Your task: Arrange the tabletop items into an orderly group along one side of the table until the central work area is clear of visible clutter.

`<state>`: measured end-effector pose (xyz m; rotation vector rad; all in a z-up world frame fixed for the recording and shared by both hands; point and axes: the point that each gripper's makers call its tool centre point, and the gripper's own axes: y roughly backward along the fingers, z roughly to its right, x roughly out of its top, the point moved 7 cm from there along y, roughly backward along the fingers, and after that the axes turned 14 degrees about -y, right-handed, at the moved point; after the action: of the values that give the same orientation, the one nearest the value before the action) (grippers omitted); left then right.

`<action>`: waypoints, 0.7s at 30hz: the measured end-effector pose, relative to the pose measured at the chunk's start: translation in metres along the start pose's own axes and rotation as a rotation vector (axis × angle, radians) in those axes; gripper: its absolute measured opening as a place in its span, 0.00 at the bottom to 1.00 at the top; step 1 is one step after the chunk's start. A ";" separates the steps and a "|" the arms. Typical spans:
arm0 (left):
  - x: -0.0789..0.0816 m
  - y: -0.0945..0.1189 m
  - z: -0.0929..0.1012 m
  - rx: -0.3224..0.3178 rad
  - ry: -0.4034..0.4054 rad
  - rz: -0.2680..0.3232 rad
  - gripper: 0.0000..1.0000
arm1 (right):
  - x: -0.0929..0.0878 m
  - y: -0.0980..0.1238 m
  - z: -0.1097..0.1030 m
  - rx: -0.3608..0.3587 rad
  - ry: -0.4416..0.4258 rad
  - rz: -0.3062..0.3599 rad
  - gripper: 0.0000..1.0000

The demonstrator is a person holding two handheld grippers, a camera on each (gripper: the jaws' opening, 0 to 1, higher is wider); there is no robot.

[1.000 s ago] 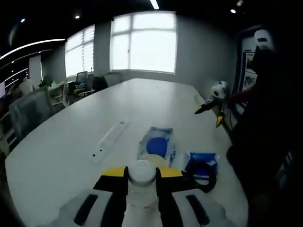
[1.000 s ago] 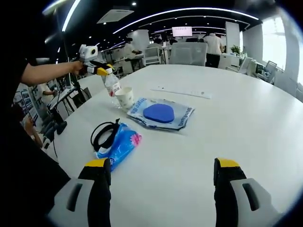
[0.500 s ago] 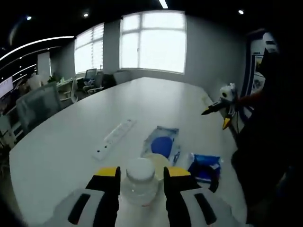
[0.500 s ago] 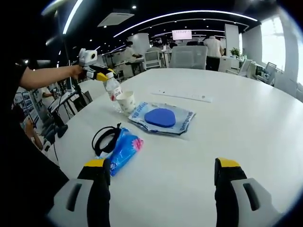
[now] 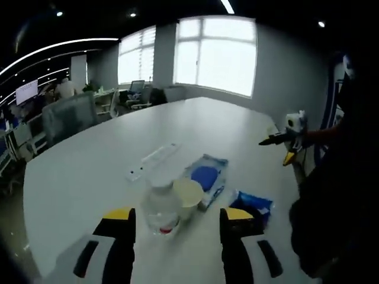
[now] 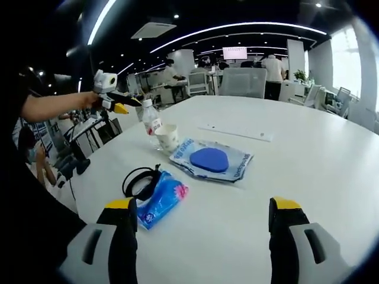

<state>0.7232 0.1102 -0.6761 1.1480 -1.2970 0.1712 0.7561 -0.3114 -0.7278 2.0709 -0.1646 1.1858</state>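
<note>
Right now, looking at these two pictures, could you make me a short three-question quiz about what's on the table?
1. True or false: the left claw is clamped on the water bottle.
2. What stands right beside the bottle? A) paper cup B) stapler C) laptop
3. Fill in: the black cable lies against the ____ packet.

Key: 1 false, its jaws stand open and the bottle stands free on the table. 2 A. 3 blue.

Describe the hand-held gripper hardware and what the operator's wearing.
Each hand-held gripper, left and right, has grey jaw bodies with black slots, black inner faces and yellow tips. Seen from the right gripper view, the left one is dark and yellow-tipped. The person's short sleeve is black.
</note>
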 end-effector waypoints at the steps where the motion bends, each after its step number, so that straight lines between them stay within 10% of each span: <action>1: -0.003 0.002 0.002 0.008 0.002 -0.008 0.57 | 0.000 -0.001 -0.002 0.008 0.001 -0.001 0.88; 21: -0.034 -0.001 0.083 0.105 0.121 -0.016 0.71 | -0.001 -0.038 -0.066 0.136 0.053 -0.027 0.74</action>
<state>0.6574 0.0653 -0.7171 1.2176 -1.1826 0.2955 0.7264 -0.2415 -0.7284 2.1490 -0.0308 1.2649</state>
